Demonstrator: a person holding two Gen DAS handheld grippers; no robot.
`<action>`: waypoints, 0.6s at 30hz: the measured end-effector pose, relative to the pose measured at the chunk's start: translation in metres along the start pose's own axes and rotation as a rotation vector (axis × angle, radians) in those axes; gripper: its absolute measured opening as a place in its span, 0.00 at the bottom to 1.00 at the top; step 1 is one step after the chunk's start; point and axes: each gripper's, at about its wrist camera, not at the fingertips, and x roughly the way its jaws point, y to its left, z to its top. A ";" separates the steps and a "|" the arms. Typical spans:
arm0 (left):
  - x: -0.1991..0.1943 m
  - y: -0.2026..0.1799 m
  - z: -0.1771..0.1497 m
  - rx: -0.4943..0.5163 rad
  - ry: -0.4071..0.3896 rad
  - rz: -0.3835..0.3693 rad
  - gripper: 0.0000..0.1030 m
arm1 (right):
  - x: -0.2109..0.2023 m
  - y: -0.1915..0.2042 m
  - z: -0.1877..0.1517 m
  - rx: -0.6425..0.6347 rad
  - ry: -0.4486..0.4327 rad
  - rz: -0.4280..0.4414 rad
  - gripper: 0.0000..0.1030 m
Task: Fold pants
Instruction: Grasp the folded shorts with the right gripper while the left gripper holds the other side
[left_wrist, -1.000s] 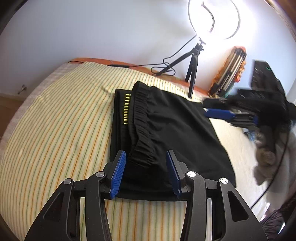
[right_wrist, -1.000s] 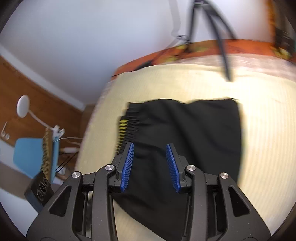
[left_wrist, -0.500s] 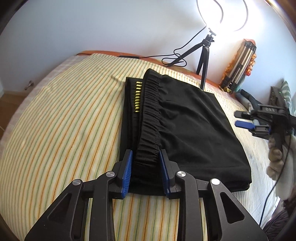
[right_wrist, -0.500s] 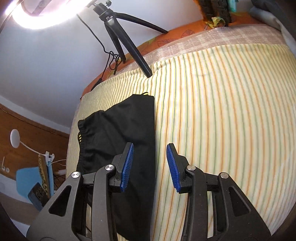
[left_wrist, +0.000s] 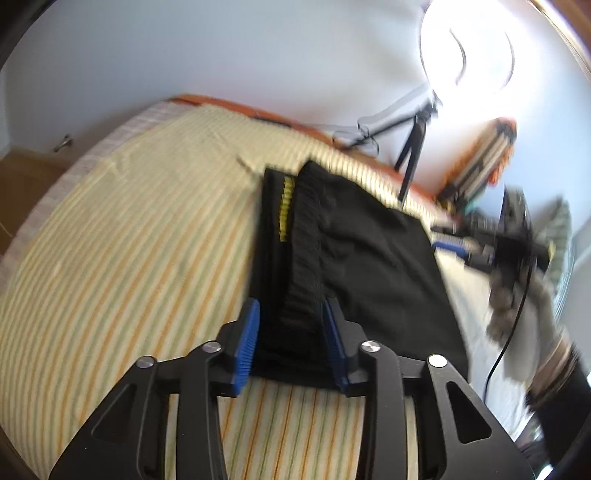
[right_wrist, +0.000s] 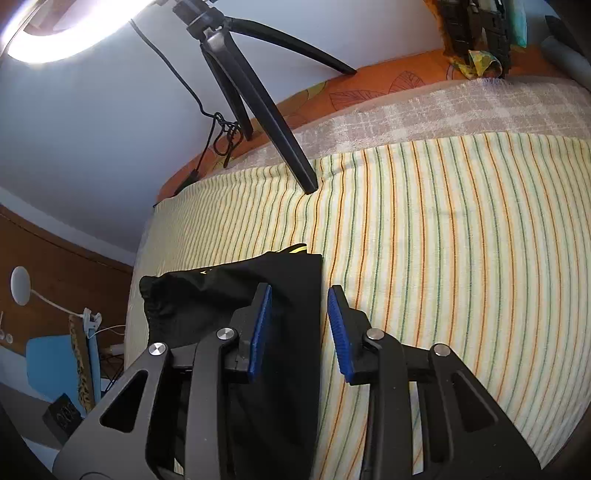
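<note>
Black pants (left_wrist: 376, 258) lie folded on the striped bed cover (left_wrist: 129, 258), their gathered waistband (left_wrist: 306, 240) running away from me beside a yellow print. My left gripper (left_wrist: 291, 339) sits at the near end of that waistband. Its jaws are opening, and the band lies between the blue pads without being squeezed. In the right wrist view, my right gripper (right_wrist: 299, 325) straddles the pants' (right_wrist: 280, 369) straight right edge. Its jaws are closing slightly but do not press the cloth. It also shows blurred in the left wrist view, as the right gripper (left_wrist: 452, 247) at the pants' far side.
A ring light (left_wrist: 467, 48) on a black tripod (right_wrist: 258, 92) stands at the far edge of the bed, one leg on the cover. A cable hangs behind it. Bundled items (left_wrist: 480, 158) lean on the wall. A person's gloved hand (left_wrist: 517, 295) holds the right gripper.
The left jaws squeezed the waistband half a second ago and have since spread apart. The right gripper went from above the pants to their right edge and sank lower.
</note>
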 end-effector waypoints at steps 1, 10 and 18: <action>-0.002 0.002 0.005 -0.016 -0.004 -0.021 0.48 | -0.003 -0.002 -0.001 0.000 0.004 0.014 0.41; 0.048 0.036 0.062 -0.075 0.213 -0.255 0.60 | -0.019 -0.022 -0.027 -0.030 0.106 0.181 0.60; 0.093 0.055 0.092 -0.084 0.271 -0.320 0.60 | -0.010 -0.036 -0.033 -0.037 0.160 0.268 0.61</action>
